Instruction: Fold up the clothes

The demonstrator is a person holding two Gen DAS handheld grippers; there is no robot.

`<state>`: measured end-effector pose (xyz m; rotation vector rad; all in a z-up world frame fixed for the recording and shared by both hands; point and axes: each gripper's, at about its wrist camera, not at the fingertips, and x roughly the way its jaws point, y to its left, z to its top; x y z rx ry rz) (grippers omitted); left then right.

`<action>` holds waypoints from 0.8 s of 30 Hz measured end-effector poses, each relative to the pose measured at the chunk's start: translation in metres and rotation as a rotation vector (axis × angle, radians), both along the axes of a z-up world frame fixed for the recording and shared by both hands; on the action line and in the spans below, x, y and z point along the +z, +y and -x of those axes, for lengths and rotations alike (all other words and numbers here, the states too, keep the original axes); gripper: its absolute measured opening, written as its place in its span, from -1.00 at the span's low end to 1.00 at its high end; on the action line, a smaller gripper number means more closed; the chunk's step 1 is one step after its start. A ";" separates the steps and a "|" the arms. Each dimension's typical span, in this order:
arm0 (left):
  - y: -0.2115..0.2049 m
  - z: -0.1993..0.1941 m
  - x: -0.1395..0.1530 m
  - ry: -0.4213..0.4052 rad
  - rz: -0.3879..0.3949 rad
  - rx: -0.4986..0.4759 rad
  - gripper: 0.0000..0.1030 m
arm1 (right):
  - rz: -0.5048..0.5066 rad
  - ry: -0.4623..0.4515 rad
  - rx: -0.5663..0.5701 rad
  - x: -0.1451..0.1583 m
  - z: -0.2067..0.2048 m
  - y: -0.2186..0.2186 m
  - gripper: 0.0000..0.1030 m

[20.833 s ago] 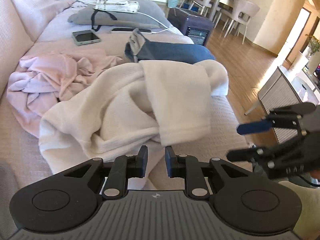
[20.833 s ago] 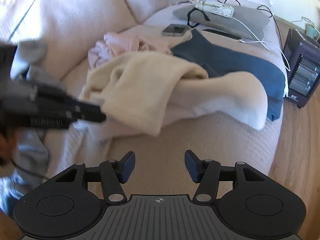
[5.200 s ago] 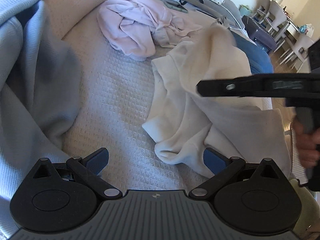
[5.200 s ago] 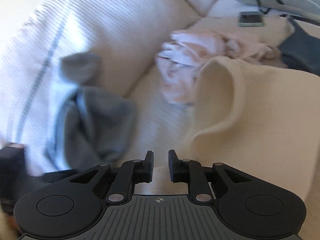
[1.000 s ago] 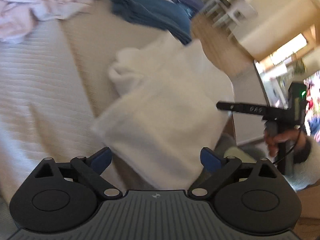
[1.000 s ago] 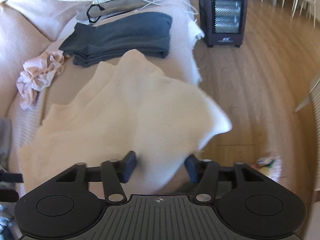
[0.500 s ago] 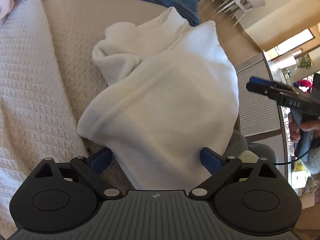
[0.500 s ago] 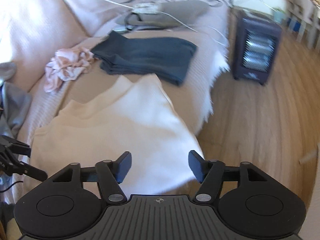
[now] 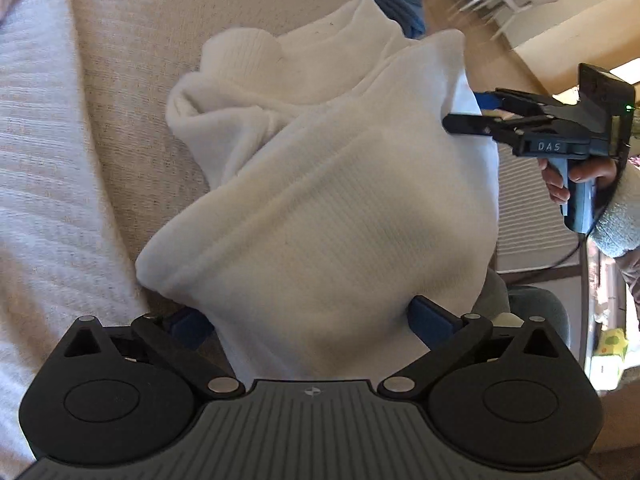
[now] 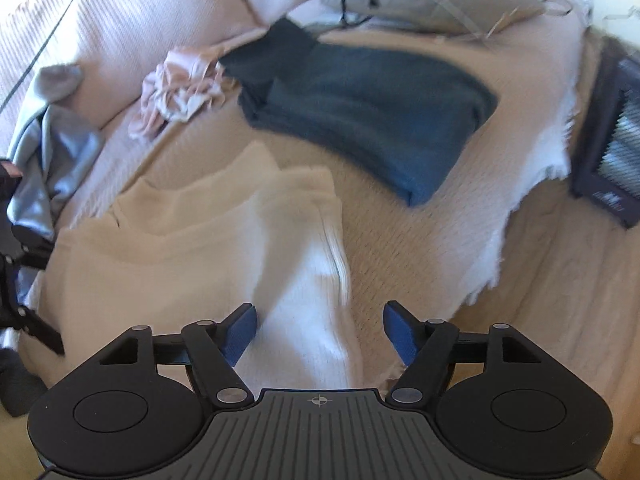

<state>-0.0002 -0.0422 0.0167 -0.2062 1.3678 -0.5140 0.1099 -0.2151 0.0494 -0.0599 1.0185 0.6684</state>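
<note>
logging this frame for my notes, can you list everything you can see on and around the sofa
cream sweater: one, cream-white, partly folded, at the sofa's front edge
blue garment: one, dark blue, folded flat, behind the sweater
pink garment: one, pale pink, crumpled by the backrest
grey garment: one, grey-blue, bunched against the backrest
grey cushion: one, grey, far end, with cables and a blurred white item on it
sofa cover: one, beige, textured, fringed edge
heater: one, dark, on the wooden floor
left tool: one, black with blue pads, jaws opening, sweater between them, not pinched
right tool: one, same colours, jaws opening over the sweater's edge
hand: one, on the right tool's handle
</note>
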 end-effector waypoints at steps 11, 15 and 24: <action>-0.013 -0.015 -0.002 -0.090 0.016 0.039 0.77 | -0.106 0.046 -0.007 -0.024 -0.012 0.009 0.47; -0.029 -0.019 0.002 -0.113 0.080 0.012 0.04 | -0.122 0.045 -0.071 -0.017 0.002 0.011 -0.15; -0.016 -0.019 0.044 -0.178 0.118 -0.009 -0.44 | -0.039 -0.003 -0.190 0.038 0.040 0.032 -0.60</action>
